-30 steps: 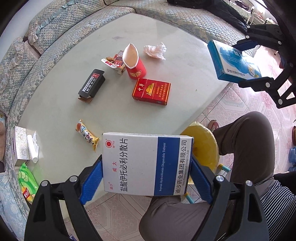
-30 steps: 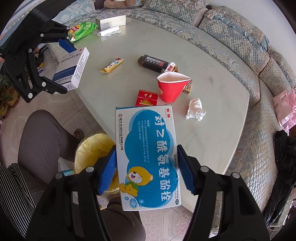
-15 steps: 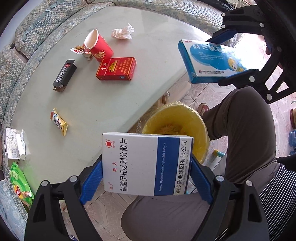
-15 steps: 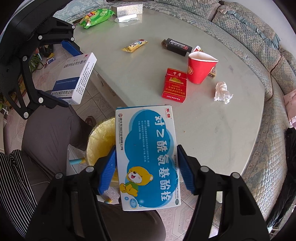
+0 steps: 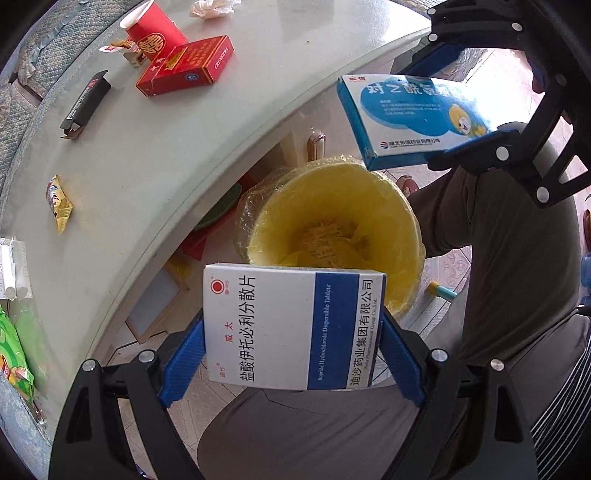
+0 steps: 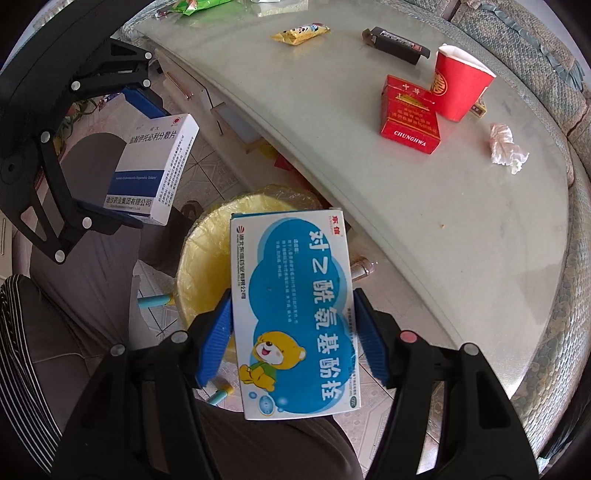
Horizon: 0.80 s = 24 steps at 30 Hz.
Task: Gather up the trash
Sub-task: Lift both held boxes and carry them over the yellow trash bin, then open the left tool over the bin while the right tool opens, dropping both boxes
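Observation:
My left gripper [image 5: 291,354] is shut on a white and dark-blue medicine box [image 5: 291,325], held above the near rim of a yellow-lined trash bin [image 5: 369,192] on the floor. My right gripper [image 6: 291,343] is shut on a blue medicine box with a cartoon bear [image 6: 295,314], also held over the bin [image 6: 199,258]. Each view shows the other box: the blue one [image 5: 413,118] and the white one [image 6: 155,166].
On the pale table [image 5: 155,147] lie a red cigarette pack [image 5: 184,66], red paper cup [image 5: 151,33], black box [image 5: 85,105], yellow snack wrapper [image 5: 57,203], crumpled tissue [image 6: 506,147] and green packet [image 5: 14,354]. A person's legs [image 5: 509,258] sit beside the bin. A sofa [image 6: 554,96] surrounds the table.
Both grippers have moved off the table edge and down toward the yellow bin, each still holding its box. The bin now fills the middle of both views.

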Motion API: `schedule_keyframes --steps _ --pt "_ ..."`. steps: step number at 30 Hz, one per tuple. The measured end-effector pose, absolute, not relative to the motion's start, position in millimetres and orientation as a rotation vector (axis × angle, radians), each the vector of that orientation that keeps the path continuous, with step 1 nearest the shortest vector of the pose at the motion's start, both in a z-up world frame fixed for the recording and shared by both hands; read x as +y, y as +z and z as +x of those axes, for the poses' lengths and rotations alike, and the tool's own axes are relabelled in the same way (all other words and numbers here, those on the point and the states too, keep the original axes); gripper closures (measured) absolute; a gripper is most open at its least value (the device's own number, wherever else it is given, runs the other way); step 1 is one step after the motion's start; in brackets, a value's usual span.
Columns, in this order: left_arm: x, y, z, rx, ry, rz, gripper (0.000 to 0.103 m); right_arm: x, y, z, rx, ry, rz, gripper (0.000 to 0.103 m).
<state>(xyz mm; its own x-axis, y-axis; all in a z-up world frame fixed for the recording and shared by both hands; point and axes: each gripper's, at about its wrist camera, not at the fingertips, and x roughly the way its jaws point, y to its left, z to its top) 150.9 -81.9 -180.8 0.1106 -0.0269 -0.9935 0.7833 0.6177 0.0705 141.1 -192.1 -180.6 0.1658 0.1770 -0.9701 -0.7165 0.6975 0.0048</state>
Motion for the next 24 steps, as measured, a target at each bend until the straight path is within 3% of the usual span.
schedule_keyframes --steps 24 --pt "-97 -295 156 1.454 -0.623 0.732 0.018 -167 -286 154 1.402 0.687 -0.593 0.041"
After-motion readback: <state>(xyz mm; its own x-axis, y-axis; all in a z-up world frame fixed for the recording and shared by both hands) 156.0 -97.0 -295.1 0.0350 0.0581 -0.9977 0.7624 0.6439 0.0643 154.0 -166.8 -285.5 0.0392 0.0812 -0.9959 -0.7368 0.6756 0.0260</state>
